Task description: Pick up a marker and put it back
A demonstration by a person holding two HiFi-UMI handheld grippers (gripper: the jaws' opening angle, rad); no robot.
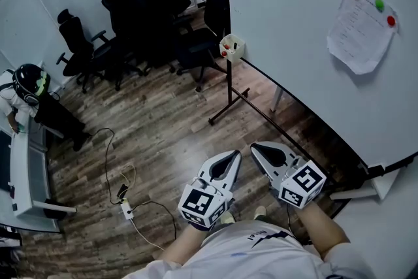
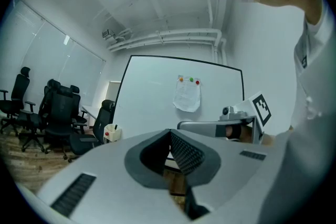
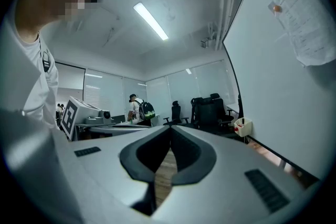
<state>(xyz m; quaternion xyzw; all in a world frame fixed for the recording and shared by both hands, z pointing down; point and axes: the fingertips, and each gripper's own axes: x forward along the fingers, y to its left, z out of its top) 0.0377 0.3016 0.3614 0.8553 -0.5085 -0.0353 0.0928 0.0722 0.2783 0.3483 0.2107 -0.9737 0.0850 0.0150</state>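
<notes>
As left gripper (image 1: 230,155) and right gripper (image 1: 256,148) hover empty, jaws pressed together | marker (image 2: 115,127) stands in cream box (image 1: 232,47) at whiteboard (image 1: 294,23) edge, well apart | risk — unopened jaws would shove marker, tip box

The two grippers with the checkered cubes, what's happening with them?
A person stands beside a whiteboard, holding the left gripper and the right gripper out in front, side by side. Both have their jaws shut with nothing between them, so neither holds a marker yet. A small white box hangs at the whiteboard's edge, farther ahead of the grippers.
</notes>
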